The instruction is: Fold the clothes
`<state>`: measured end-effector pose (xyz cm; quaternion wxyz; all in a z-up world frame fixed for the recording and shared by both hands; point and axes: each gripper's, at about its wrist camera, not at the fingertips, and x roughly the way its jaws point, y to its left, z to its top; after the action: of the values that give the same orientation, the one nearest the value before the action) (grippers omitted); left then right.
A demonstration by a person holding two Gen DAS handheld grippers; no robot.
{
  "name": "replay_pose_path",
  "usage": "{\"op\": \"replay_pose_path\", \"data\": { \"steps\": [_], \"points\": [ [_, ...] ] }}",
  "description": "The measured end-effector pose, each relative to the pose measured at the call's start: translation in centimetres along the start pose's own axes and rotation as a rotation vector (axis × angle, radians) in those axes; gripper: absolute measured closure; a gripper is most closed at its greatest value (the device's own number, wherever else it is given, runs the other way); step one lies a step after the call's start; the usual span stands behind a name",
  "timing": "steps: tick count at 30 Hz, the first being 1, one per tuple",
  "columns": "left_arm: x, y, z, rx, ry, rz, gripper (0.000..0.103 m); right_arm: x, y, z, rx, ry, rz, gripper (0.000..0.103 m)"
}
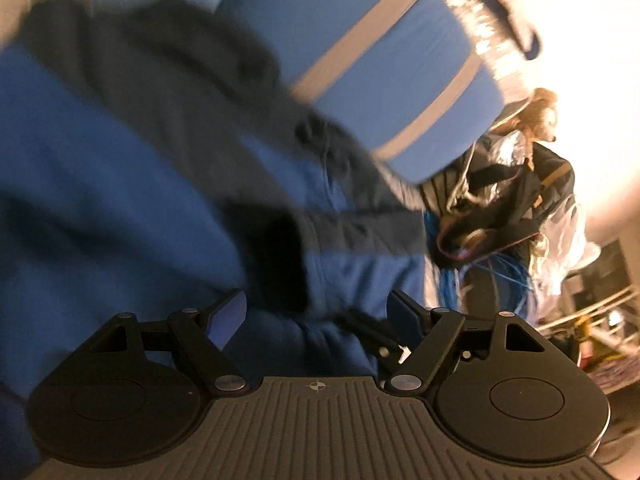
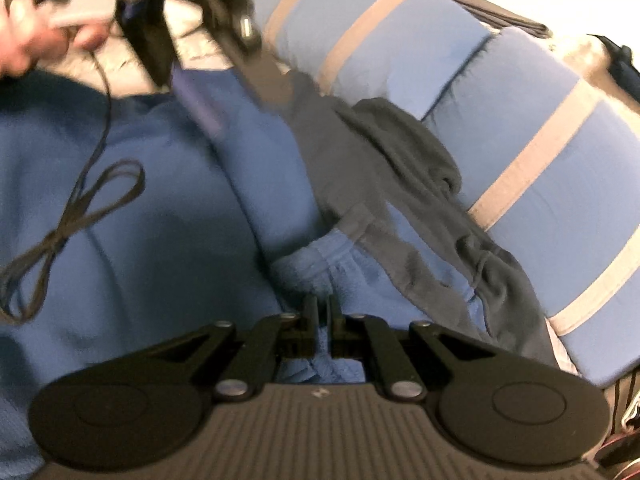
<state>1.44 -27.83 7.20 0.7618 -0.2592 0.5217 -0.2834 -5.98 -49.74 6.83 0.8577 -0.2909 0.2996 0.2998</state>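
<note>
A blue fleece garment [image 2: 168,208] with a dark grey panel [image 2: 400,184] lies spread on the bed. In the right wrist view my right gripper [image 2: 323,309] is shut on a gathered, ribbed edge of the blue garment [image 2: 316,268]; the fabric bunches between its fingers. The left gripper [image 2: 224,88] shows blurred at the top of that view, held by a hand [image 2: 24,40], jaws apart above the garment. In the left wrist view my left gripper [image 1: 316,312] stands open over the blue garment [image 1: 100,184] and its grey panel [image 1: 168,92], with nothing pinched.
Blue pillows with grey stripes [image 2: 532,160] [image 1: 360,68] lie just beyond the garment. A looped black cord [image 2: 80,200] rests on the blue fabric at left. A heap of bags and plastic wrap [image 1: 508,208] stands to the right of the bed.
</note>
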Motion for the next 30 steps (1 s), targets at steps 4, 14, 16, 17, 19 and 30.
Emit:
{"op": "replay_pose_path", "data": {
  "steps": [4,14,16,17,19,30],
  "points": [
    [4.3,1.1,-0.1,-0.142,0.109,-0.024,0.026,-0.6,-0.7,-0.1,0.054,-0.027,0.002,0.1],
    [10.6,4.7,-1.2,-0.533,0.13,-0.232,0.027,-1.9,-1.1,-0.7,0.096,-0.096,-0.014,0.1],
    [10.9,4.8,-1.2,-0.559,0.105,-0.245,0.027,-2.2,-1.0,-0.8,0.094,-0.112,-0.017,0.1],
    [11.0,4.8,-1.1,-0.557,0.098,-0.245,0.027,-2.4,-0.9,-0.9,0.089,-0.115,-0.018,0.1],
    [11.0,4.5,-1.0,-0.541,0.087,-0.238,0.029,-2.6,-0.7,-1.1,0.074,-0.12,-0.017,0.1],
    [9.9,3.3,-0.3,-0.441,0.053,-0.231,0.059,-3.5,0.1,-2.0,0.019,-0.137,0.004,0.1]
  ]
}}
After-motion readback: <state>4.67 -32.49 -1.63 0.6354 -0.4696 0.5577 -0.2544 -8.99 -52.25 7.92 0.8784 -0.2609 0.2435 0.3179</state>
